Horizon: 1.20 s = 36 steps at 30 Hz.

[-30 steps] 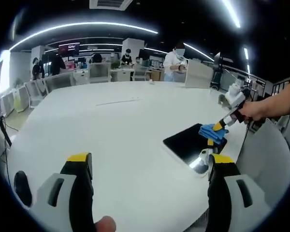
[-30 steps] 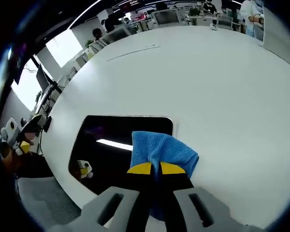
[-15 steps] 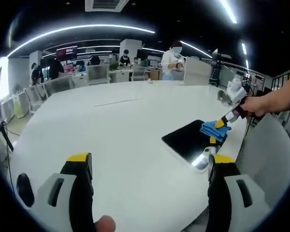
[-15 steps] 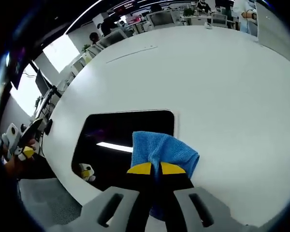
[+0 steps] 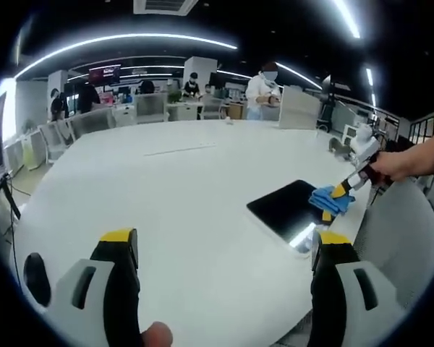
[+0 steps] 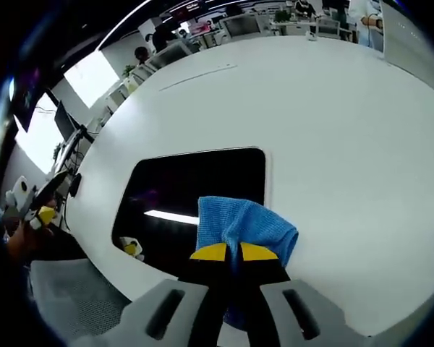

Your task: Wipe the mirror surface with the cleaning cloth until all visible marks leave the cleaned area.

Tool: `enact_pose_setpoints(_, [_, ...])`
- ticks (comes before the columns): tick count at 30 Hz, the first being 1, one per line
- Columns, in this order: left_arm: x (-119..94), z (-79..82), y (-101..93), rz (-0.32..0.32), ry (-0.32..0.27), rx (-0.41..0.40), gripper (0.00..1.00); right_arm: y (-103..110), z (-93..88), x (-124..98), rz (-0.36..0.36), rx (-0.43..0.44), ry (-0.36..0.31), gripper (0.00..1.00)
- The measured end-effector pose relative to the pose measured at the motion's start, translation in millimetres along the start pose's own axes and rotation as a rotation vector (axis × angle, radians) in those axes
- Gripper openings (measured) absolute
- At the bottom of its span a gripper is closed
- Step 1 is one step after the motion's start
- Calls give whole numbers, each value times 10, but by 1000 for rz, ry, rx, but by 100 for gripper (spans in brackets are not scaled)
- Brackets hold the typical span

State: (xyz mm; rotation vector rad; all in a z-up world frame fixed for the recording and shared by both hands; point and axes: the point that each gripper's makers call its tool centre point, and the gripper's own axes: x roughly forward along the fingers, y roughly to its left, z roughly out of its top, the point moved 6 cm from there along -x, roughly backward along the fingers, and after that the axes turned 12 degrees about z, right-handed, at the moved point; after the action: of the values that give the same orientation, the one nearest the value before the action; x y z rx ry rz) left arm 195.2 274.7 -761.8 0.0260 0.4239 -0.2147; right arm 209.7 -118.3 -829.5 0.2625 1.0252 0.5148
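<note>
Big open office with ceiling light strips, and a huge round white table [image 5: 188,195] takes up most of both views. Sitting flat near the table's edge is the mirror [image 6: 195,191], a dark rectangular slab with rounded corners that's reflecting a ceiling light as a bright streak.

Right gripper [image 6: 227,252] has its yellow-tipped jaws pressed together, pinching the blue cleaning cloth [image 6: 242,224]. The cloth bunches up ahead of the tips and lies over the mirror's near edge, toward one corner. In the left gripper view you can see the same thing from the side: the mirror [image 5: 289,207] with the cloth [image 5: 331,200] at its far right end, held by the right gripper [image 5: 341,191] with a person's hand [image 5: 390,165] behind it.

Left gripper [image 5: 220,249] is hanging above the bare table, jaws spread wide apart, nothing between them, well clear of the mirror.

Background has a few people [image 5: 263,90] standing around desks and chairs at the far side. No containers that I can make out on the table.
</note>
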Motion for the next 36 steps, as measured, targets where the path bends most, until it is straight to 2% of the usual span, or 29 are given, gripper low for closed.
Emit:
enact_pose_setpoints(7, [-11,38,-25,-1,-2,-4,99,30,-70,-33,5,19,3,0])
enact_pose_setpoints(18, [84,111,-26,-10,-6,11,99,18,-75,-25,9,53,-22,0])
enact_pose_setpoints(24, [144,143,-23,-18,-17,14,99,24,-75,-22,8,45,-19,0])
enact_pose_setpoints(36, [134,188,-41,-12,-21,15,99,42,-75,-25,-13,57,-26,0])
